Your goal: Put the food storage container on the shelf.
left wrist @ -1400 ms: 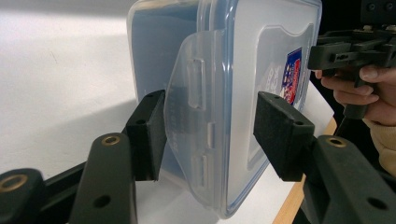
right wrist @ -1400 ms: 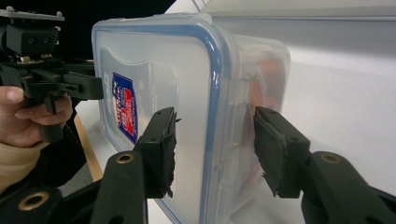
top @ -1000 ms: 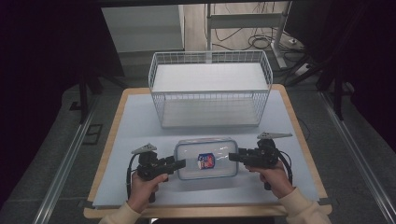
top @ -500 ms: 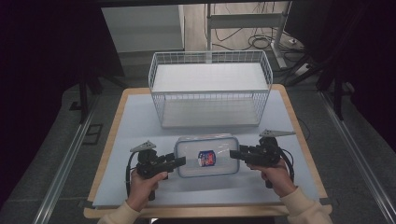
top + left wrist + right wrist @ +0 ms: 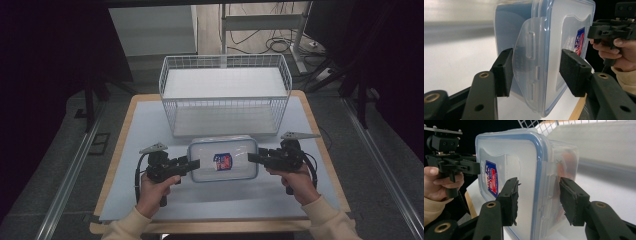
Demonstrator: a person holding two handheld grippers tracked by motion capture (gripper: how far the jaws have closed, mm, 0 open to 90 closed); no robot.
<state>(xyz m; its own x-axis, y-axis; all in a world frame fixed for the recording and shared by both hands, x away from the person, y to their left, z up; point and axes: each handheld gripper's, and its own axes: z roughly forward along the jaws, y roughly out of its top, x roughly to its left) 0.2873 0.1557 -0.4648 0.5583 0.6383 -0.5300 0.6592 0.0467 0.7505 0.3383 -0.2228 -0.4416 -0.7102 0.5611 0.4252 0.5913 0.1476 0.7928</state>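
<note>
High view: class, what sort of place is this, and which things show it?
Probably a lab or test workshop, not a home: a work table with a wire basket, loose cables on the floor, and metal rails alongside.

High cam looks down on table [image 5: 150,200]; both claw cams close-up, facing across the box [image 5: 223,159].

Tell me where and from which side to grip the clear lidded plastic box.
Grip the plastic box at its two short ends, one gripper from each side, jaws spanning lid and base over the latch flaps. It is wide and flat, so an end grip likely keeps it level. The left gripper and right gripper sit there.
</note>
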